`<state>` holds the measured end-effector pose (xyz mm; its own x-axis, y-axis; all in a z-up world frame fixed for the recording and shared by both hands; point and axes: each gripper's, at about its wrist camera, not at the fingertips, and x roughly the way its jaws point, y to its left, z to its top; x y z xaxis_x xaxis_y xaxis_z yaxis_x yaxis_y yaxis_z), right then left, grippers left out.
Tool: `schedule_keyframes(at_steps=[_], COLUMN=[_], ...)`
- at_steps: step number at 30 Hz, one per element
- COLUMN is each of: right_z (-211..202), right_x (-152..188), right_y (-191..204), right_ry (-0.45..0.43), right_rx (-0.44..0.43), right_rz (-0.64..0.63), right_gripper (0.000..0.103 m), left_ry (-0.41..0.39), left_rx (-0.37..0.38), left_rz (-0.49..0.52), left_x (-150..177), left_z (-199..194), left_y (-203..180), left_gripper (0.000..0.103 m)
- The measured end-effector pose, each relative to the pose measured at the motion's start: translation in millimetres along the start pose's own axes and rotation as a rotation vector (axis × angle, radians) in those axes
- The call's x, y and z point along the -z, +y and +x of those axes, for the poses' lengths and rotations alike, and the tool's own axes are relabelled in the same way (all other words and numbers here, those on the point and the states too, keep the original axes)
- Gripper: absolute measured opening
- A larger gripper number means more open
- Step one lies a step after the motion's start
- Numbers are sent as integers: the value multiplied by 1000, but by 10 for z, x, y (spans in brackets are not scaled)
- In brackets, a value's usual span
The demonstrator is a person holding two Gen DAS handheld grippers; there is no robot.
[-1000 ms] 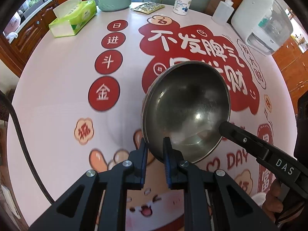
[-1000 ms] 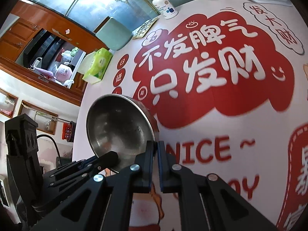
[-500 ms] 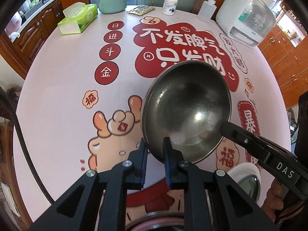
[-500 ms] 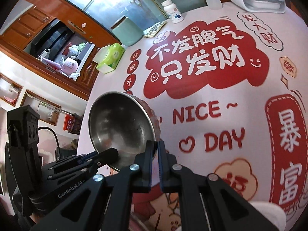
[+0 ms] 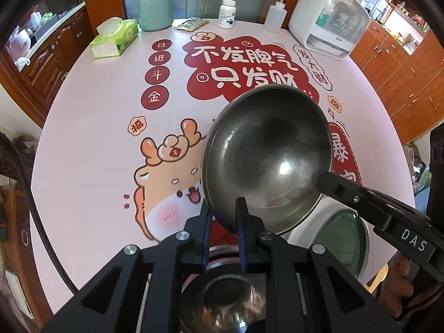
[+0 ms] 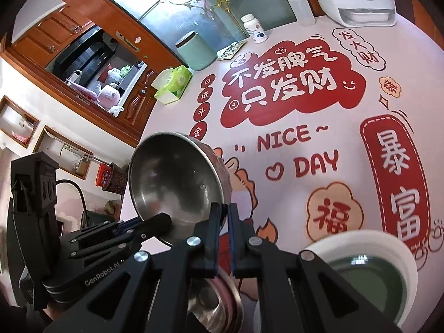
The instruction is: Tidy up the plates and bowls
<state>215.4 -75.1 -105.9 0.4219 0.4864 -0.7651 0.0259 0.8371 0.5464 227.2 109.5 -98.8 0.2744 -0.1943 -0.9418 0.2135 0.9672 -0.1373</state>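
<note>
Pink cartoon-printed cloth covers the round table [image 5: 91, 144], with wooden cabinets behind it. Above the table's near half hangs the round stainless-steel bowl [image 5: 266, 155], tilted and clear of the surface. The left gripper [image 5: 223, 222] pinches its rim at 6 o'clock, and the right gripper [image 6: 225, 222] is clamped narrowly on the rim at about 4 o'clock. The bowl looks light, stiff and slippery, so thin-rim grips at two spots seem wise. Directly below sits a second steel bowl with a pink rim [image 5: 222, 299], probably the nesting target. A white bowl with green inside [image 6: 369, 272] stands just beside it at 3 o'clock, crowding the descent. A green tissue pack [image 5: 115, 38], mint canister [image 5: 154, 9] and white bottle [image 5: 227, 14] lie well apart at 12 o'clock.
</note>
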Motion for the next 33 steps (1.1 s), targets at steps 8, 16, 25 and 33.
schedule_keyframes(at_steps=[8, 16, 25, 33], right_z=[-170, -264, -268, -241], right_x=[328, 708, 1063, 1219], right_y=[118, 152, 129, 121], right_ry=[-9, 4, 53, 85], right_rx=[-3, -3, -19, -8], right_rz=[5, 29, 57, 68], right_gripper=[6, 6, 7, 7], left_ry=[-5, 25, 80, 127], left_rx=[0, -5, -27, -31], left_rz=[38, 62, 47, 50], left_x=[316, 683, 1066, 1252], left_z=[-202, -290, -225, -146], left_y=[-11, -23, -39, -30], left_gripper=[15, 16, 17, 19])
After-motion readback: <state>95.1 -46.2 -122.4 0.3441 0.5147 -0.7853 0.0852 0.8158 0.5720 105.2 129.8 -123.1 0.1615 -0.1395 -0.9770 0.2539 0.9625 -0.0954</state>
